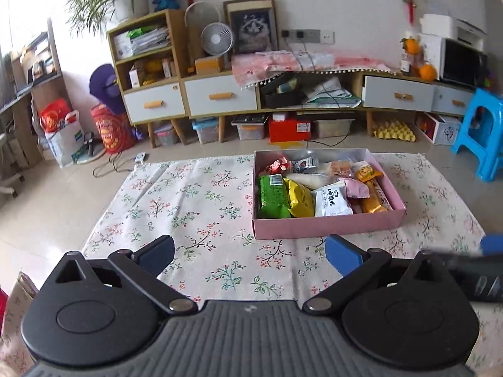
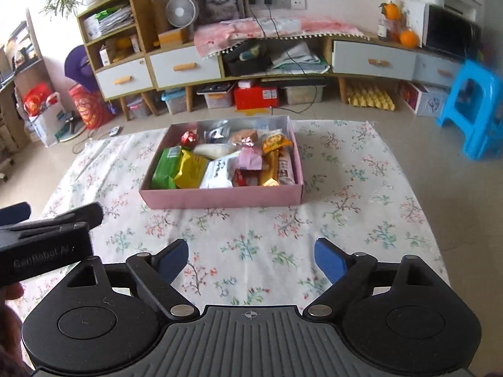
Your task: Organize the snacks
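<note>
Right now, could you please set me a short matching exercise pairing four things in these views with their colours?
Things:
1. box
2. stool
3. leftmost packet in the box
4. packet beside it

Colours:
a. yellow
b. pink
c. green
d. blue

Pairs: 1-b, 2-d, 3-c, 4-a

Ahead of me the shallow pink box (image 1: 327, 223) sits flat on the floral cloth, packed with snack packets (image 1: 317, 188): green, yellow, white, pink, orange
</note>
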Demonstrator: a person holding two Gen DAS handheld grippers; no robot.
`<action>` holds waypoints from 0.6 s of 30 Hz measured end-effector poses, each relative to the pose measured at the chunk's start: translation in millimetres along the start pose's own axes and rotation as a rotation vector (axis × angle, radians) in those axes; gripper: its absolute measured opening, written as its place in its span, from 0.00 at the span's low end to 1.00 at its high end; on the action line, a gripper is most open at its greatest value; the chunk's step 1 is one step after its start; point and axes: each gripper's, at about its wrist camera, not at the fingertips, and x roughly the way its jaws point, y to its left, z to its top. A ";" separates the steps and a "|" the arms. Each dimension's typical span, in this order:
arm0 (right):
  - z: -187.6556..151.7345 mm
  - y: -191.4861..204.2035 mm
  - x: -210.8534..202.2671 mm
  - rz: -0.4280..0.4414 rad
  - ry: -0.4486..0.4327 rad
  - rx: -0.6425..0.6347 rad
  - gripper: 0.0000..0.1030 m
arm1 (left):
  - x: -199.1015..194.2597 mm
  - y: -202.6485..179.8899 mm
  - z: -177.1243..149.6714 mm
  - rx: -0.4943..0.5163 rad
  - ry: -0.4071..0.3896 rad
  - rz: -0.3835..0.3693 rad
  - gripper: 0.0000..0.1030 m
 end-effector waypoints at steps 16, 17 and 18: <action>-3.3 10.5 18.9 -0.038 0.050 -0.068 0.94 | 10.2 4.3 -19.0 0.002 0.105 -0.021 0.99; -3.3 10.3 19.8 -0.041 0.054 -0.069 0.94 | 10.8 3.6 -19.0 0.004 0.109 -0.021 0.99; -3.3 9.8 20.5 -0.045 0.057 -0.069 0.94 | 10.8 2.9 -19.2 0.007 0.110 -0.026 0.99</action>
